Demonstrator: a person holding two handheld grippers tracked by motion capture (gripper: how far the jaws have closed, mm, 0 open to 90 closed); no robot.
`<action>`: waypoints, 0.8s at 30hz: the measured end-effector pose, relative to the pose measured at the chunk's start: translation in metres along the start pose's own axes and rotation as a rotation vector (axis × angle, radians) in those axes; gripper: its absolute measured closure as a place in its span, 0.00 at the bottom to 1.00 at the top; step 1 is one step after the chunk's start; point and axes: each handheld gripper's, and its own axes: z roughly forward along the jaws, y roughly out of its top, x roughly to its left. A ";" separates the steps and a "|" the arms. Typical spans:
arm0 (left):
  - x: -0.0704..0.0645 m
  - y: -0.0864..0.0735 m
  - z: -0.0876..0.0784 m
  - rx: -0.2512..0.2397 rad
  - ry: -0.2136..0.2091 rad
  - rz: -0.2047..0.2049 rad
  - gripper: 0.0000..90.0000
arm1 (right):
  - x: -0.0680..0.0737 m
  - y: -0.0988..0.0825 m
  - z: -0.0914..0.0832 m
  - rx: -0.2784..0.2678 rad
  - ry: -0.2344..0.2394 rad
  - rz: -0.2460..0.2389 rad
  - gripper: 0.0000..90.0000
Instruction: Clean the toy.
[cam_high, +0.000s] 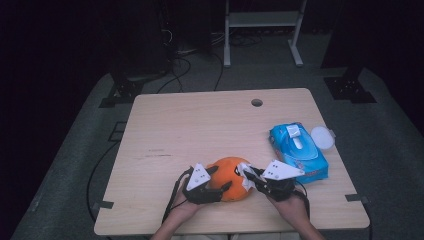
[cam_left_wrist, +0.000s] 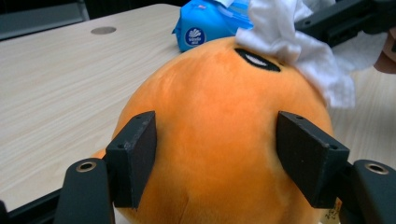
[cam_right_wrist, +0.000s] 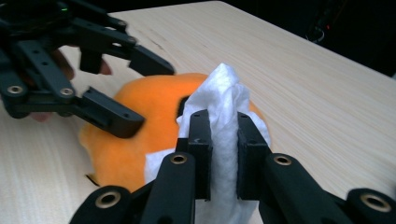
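Note:
An orange plush ball (cam_high: 231, 175) with a black eye patch lies near the front edge of the wooden table (cam_high: 200, 125). My left gripper (cam_high: 220, 179) reaches over it from the left. In the left gripper view its pads (cam_left_wrist: 135, 154) press on both sides of the plush (cam_left_wrist: 219, 93). My right gripper (cam_high: 248, 174) comes in from the right, shut on a crumpled white wipe (cam_right_wrist: 224, 88). The wipe (cam_left_wrist: 299, 46) rests against the top of the plush beside the eye patch. In the right gripper view my right gripper (cam_right_wrist: 223, 121) pinches the wipe, with the left gripper (cam_right_wrist: 147, 95) straddling the plush (cam_right_wrist: 154, 107) behind it.
A blue pack of wipes (cam_high: 298, 150) lies at the right of the table, its flap open, with a round white lid (cam_high: 321, 136) beside it. A cable hole (cam_high: 257, 102) sits near the far edge. Bare wood stretches across the table's left and middle.

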 end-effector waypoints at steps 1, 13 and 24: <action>0.001 0.000 0.000 0.001 0.000 -0.011 0.34 | -0.004 -0.001 0.000 0.003 -0.003 0.014 0.87; 0.012 -0.005 -0.004 0.012 -0.008 -0.064 0.34 | 0.015 0.002 0.001 0.000 0.106 0.012 0.87; 0.011 -0.006 -0.004 0.018 0.008 -0.058 0.34 | -0.017 -0.012 -0.003 0.013 0.044 0.121 0.87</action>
